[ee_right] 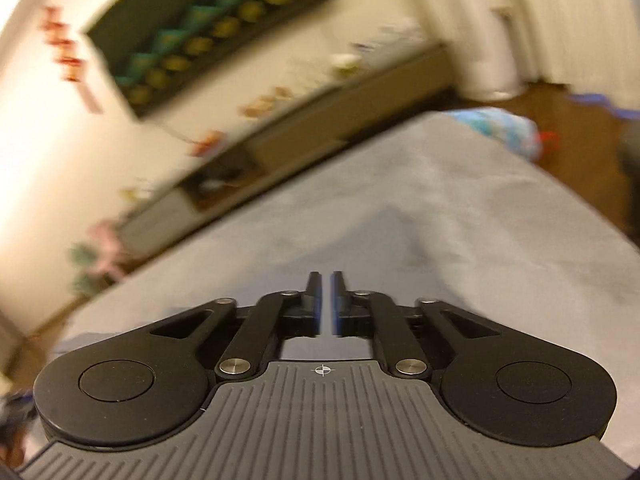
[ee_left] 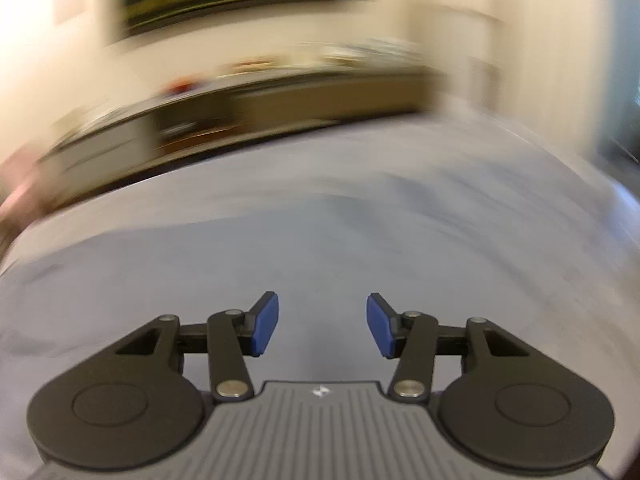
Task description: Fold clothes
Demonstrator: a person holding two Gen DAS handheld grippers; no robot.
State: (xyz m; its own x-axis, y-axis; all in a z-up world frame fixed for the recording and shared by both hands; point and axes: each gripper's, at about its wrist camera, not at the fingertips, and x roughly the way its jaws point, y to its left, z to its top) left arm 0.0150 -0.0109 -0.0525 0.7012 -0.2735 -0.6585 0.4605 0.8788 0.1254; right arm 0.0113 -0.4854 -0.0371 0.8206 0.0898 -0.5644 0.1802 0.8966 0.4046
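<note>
Pale grey-blue cloth covers the whole flat surface under both grippers; the left wrist view is smeared by motion, so I cannot tell a garment from a sheet. My left gripper hovers above it, open, with nothing between its blue pads. In the right wrist view the same cloth rises into a low ridge ahead. My right gripper stands over it, tilted, its fingers drawn together to a thin slit that holds nothing.
A light blue patterned bundle with something red beside it lies at the far corner of the surface. Brown wooden floor is beyond. A low cabinet runs along the cream wall, under a dark framed picture.
</note>
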